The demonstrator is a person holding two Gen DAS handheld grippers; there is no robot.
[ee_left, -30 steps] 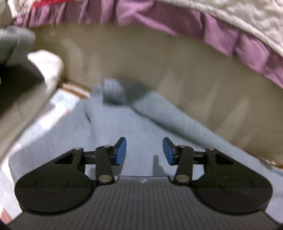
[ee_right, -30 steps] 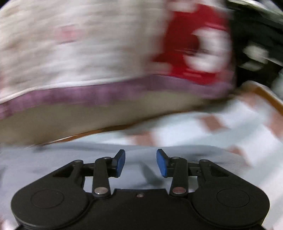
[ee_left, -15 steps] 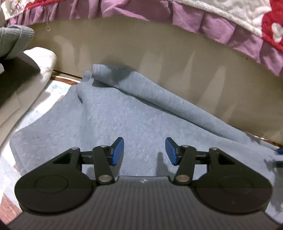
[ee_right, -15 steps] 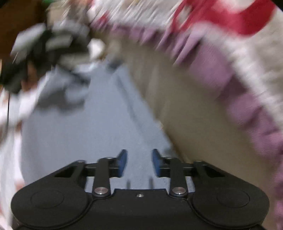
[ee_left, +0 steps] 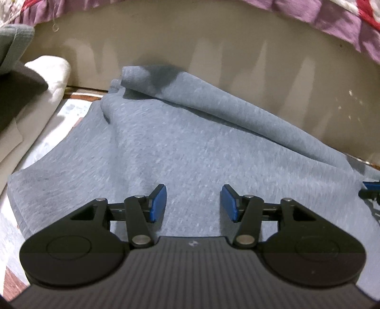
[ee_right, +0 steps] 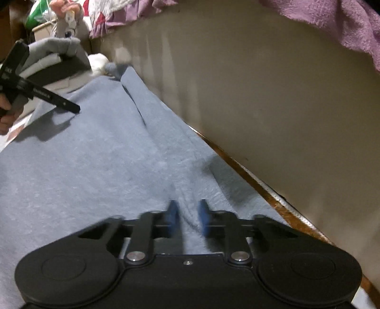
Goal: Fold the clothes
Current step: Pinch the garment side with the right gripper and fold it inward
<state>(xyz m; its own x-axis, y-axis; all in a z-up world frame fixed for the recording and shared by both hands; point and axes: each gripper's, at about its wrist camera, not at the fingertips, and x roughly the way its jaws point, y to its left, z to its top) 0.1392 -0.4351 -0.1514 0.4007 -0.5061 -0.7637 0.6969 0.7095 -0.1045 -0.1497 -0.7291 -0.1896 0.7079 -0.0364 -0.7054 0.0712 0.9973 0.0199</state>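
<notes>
A blue-grey garment (ee_left: pixel 190 142) lies spread flat, its far edge folded up against a beige bed side. In the left wrist view my left gripper (ee_left: pixel 193 204) hovers over the garment's middle, open, with nothing between its fingers. In the right wrist view my right gripper (ee_right: pixel 188 218) sits low on the garment (ee_right: pixel 83 166) near its edge by the bed. Its blurred fingers are narrowed but still apart, with a raised ridge of cloth between them. The left gripper (ee_right: pixel 71 107) shows at the far left there, and a right fingertip (ee_left: pixel 371 185) at the left view's right edge.
The beige bed side (ee_right: pixel 285 107) rises close along the garment, under a purple-frilled quilt (ee_left: pixel 344 19). A stack of folded clothes (ee_left: pixel 28 95) lies at the left. A wooden edge (ee_right: pixel 261 187) runs beside the bed. A hand (ee_right: pixel 7 116) holds the left gripper.
My right gripper swung round from the quilt, came down onto the garment's edge, and its fingers narrowed. My left gripper moved closer over the garment and stayed open.
</notes>
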